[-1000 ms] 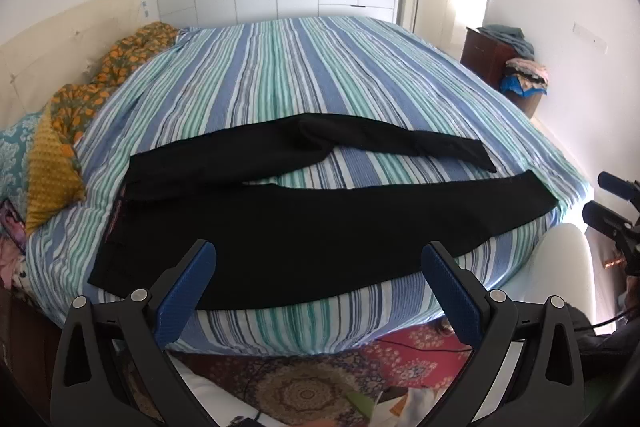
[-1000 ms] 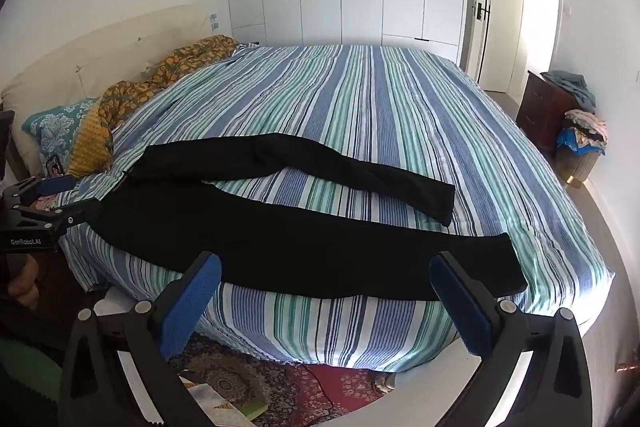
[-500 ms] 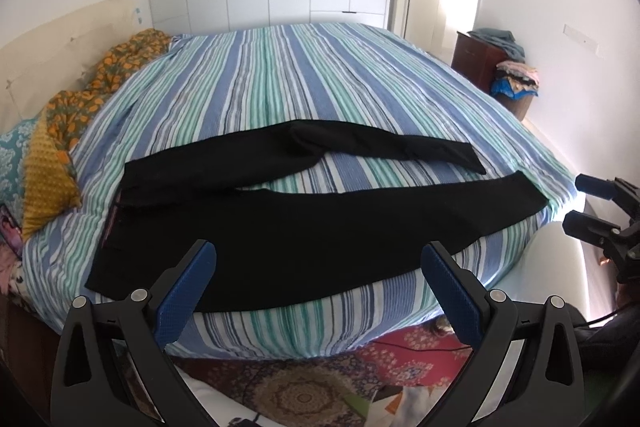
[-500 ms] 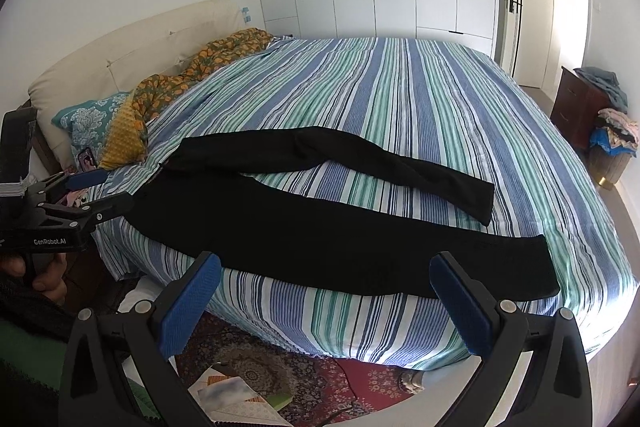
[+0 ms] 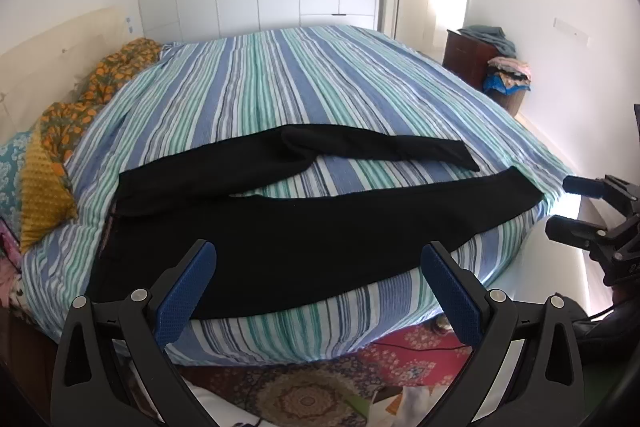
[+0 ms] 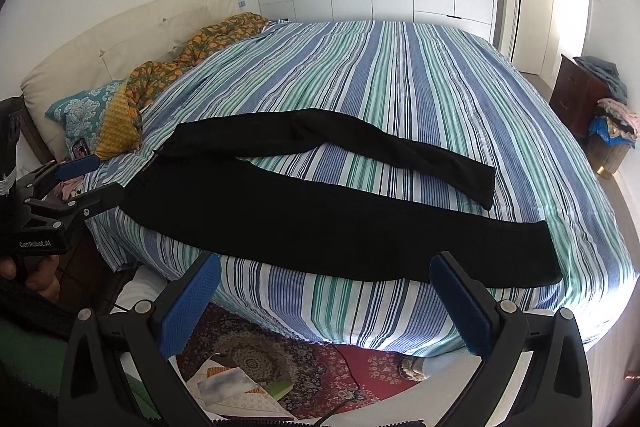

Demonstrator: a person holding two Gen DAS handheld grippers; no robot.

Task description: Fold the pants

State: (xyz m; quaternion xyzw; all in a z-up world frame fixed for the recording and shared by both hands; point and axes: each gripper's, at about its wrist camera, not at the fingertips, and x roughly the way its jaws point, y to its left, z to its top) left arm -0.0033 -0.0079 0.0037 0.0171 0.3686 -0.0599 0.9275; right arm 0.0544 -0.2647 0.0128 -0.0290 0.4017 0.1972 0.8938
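Black pants [image 5: 304, 223] [image 6: 320, 215] lie spread flat near the front edge of a striped bed [image 5: 280, 87] [image 6: 400, 75], waist at the left, legs running right. The far leg angles away from the near one, leaving a strip of bedspread between them. My left gripper [image 5: 318, 291] hovers open off the bed's edge, in front of the pants' thigh area, holding nothing. My right gripper [image 6: 326, 303] also hangs open and empty before the near leg. Each gripper shows in the other's view: the right [image 5: 576, 207] beyond the leg ends, the left [image 6: 86, 183] by the waist.
Patterned pillows [image 6: 120, 115] and an orange floral blanket [image 6: 200, 47] lie along the headboard at left. A dark dresser with piled clothes [image 5: 500, 67] stands at the right wall. A patterned rug with papers [image 6: 260, 375] covers the floor below the bed edge. White wardrobes line the back.
Both grippers have drawn closer to the bed and the views shifted; the pants look larger and lie as before. Both stay open.
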